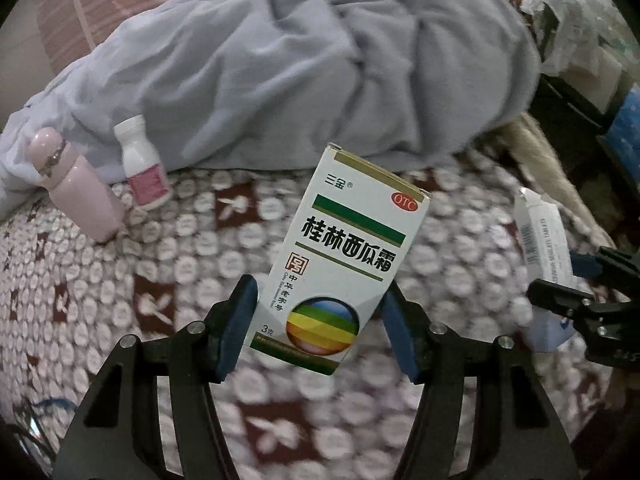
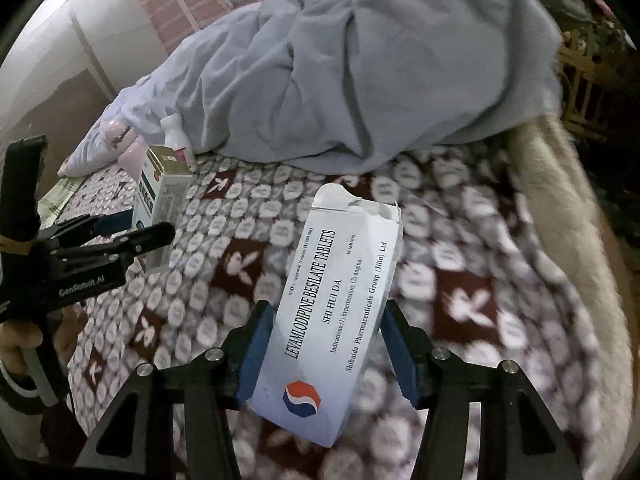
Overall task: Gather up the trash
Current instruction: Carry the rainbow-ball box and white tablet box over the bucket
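My left gripper [image 1: 318, 324] is shut on a white medicine box with green stripes and a rainbow ball [image 1: 344, 256], held above the patterned bedspread. My right gripper [image 2: 326, 356] is shut on a white tablet box with a torn top flap [image 2: 340, 300]. The right gripper with its box shows at the right of the left wrist view [image 1: 544, 240]. The left gripper with its box shows at the left of the right wrist view [image 2: 160, 200]. A white pill bottle with a pink label [image 1: 142, 162] and a pink bottle [image 1: 78, 184] rest on the bed by the quilt.
A crumpled grey-blue quilt [image 1: 320, 72] covers the far side of the bed. The dark red and white patterned bedspread [image 1: 200, 240] lies below both grippers. A beige fuzzy blanket edge [image 2: 568, 208] runs along the right. Cluttered items [image 1: 568, 20] stand beyond the bed at upper right.
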Motion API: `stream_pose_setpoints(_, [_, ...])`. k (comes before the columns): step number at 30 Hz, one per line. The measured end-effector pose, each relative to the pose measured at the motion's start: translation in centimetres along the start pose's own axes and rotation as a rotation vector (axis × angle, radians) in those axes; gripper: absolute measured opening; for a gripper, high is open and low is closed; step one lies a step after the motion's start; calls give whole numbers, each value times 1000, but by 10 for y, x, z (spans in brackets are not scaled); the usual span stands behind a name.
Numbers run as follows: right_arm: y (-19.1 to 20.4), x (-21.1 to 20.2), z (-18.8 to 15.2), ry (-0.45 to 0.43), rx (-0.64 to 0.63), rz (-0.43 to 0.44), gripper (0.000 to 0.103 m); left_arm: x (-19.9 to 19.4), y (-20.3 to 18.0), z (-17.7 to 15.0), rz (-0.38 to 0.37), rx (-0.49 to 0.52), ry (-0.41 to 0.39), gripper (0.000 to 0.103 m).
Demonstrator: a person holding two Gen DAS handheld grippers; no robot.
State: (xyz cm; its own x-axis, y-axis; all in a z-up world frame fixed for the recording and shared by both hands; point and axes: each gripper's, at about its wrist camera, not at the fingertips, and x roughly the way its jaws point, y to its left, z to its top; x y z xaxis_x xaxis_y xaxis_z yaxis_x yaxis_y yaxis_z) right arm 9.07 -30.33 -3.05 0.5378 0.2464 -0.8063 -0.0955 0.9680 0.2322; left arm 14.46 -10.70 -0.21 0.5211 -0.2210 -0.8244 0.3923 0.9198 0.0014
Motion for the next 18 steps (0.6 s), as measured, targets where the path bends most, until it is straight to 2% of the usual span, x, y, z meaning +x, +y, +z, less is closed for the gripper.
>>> stream_pose_setpoints(8, [-37, -46, -29, -35, 40, -43, 54, -10, -69, -7, -54, 31, -8, 60])
stream_pose_setpoints(18, [-99, -98, -57, -81, 124, -129, 54, -10, -154, 1, -128, 95, -19, 60])
